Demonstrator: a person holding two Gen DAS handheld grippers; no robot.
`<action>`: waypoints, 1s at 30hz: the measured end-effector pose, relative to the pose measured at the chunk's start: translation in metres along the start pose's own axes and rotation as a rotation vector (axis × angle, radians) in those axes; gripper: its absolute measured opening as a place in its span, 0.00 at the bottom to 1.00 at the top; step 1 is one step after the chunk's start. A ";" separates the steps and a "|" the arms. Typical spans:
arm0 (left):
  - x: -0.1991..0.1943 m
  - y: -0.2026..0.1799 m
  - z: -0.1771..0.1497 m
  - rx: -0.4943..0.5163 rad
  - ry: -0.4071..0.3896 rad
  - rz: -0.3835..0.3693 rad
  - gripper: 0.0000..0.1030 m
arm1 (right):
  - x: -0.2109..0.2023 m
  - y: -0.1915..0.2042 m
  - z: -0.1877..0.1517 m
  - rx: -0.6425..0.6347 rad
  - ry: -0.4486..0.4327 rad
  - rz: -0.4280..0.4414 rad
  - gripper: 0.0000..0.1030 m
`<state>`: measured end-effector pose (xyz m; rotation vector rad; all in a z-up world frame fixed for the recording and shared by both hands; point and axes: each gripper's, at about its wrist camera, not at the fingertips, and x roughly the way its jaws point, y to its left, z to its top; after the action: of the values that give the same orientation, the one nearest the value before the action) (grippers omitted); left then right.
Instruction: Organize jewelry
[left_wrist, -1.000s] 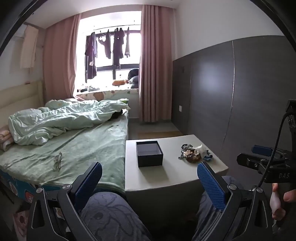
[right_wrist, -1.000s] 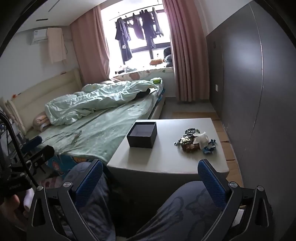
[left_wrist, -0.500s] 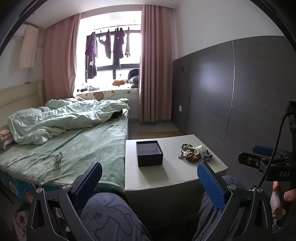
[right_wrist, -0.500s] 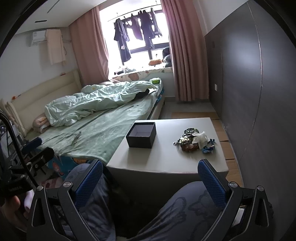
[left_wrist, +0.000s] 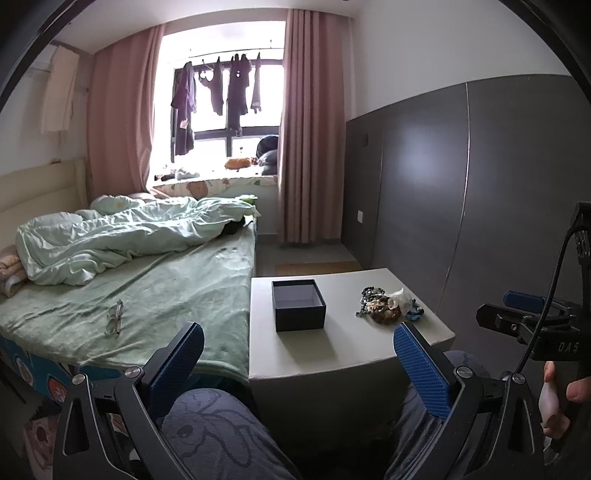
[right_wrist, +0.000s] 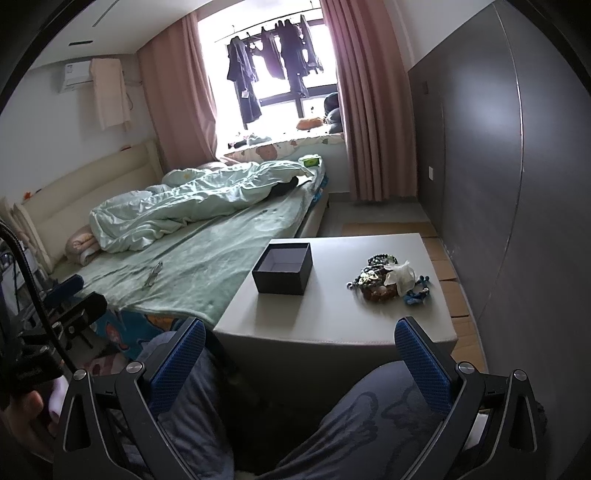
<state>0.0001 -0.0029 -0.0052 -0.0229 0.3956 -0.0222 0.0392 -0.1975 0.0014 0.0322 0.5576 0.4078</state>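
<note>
- Dark navy-black box (right_wrist: 282, 271), square, lid off, opening straight up, pale grey lining inside, nothing visible in it; sits flat on the pale grey table (right_wrist: 332, 321), toward the table's bed-side edge.
- Box sides run roughly parallel to the table edges; no clear long axis, near-square footprint.
- Jewelry pile (right_wrist: 384, 278) to the right of the box on the same table, well apart from it: tangled dark bead strands, brownish bracelet cluster, a white crumpled bag or cloth on top, blue beaded piece at the pile's right edge. Individual pieces too small to separate.
- Pile spreads a bit wider across the table than deep; bead strands trail toward the box side.
- Left gripper (left_wrist: 297, 354) hangs short of the table's near edge, above the person's knees; blue-padded jaws wide apart, holding nothing.
- Right gripper (right_wrist: 299, 352) likewise short of the table's near edge, jaws wide apart, nothing between them.
- Bed (left_wrist: 155, 291) with green sheet touches the table's left side; glasses (left_wrist: 115, 322) lie on the sheet.
</note>
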 end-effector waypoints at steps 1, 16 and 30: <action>0.000 0.000 0.000 -0.001 -0.001 0.001 1.00 | 0.000 0.000 0.000 -0.002 -0.001 0.001 1.00; 0.001 0.000 0.001 -0.005 0.000 0.003 1.00 | 0.001 0.002 0.001 -0.005 0.002 0.004 1.00; 0.000 0.010 0.004 -0.017 -0.007 0.018 1.00 | 0.008 0.011 0.001 -0.016 0.007 0.025 1.00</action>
<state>0.0023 0.0076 -0.0016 -0.0362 0.3893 -0.0006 0.0423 -0.1845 -0.0007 0.0220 0.5612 0.4370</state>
